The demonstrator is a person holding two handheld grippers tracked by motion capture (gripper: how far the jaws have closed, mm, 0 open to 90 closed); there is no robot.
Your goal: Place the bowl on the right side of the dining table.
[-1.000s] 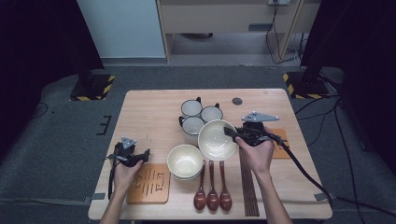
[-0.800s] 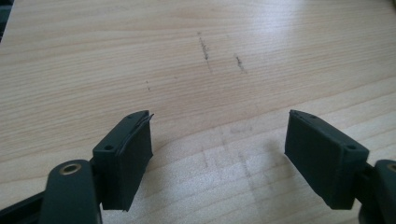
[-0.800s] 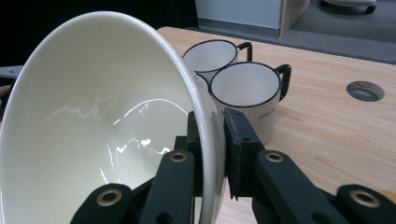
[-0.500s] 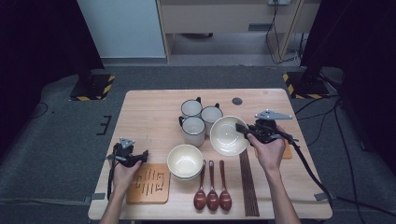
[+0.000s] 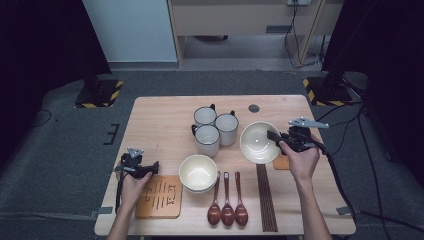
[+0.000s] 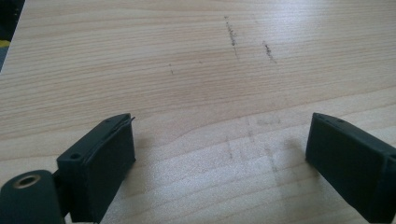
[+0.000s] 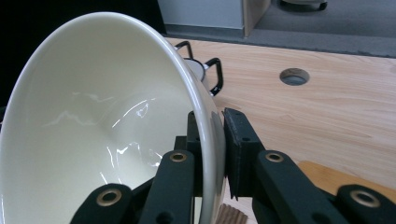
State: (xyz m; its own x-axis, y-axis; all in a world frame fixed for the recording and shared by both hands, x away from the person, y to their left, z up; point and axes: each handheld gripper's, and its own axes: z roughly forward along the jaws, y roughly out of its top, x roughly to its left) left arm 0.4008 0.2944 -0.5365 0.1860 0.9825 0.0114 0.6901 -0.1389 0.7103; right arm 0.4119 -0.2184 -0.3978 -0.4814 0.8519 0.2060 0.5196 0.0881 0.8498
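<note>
My right gripper is shut on the near rim of a cream bowl, which hangs tilted above the table right of the mugs. In the right gripper view the rim of this bowl is pinched between the two black pads of that gripper. A second cream bowl sits on the table near the front middle. My left gripper rests at the front left. Its jaws have just been opening, and in the left gripper view it stands wide with only bare wood between the pads.
Three white mugs with black handles cluster at the table's middle. Three brown spoons and dark chopsticks lie at the front. A wooden trivet lies by my left hand, a small wooden mat under my right hand. A cable hole is at the back.
My right gripper has carried the tilted bowl to the right, away from the mugs. The left hand has stayed where it was.
</note>
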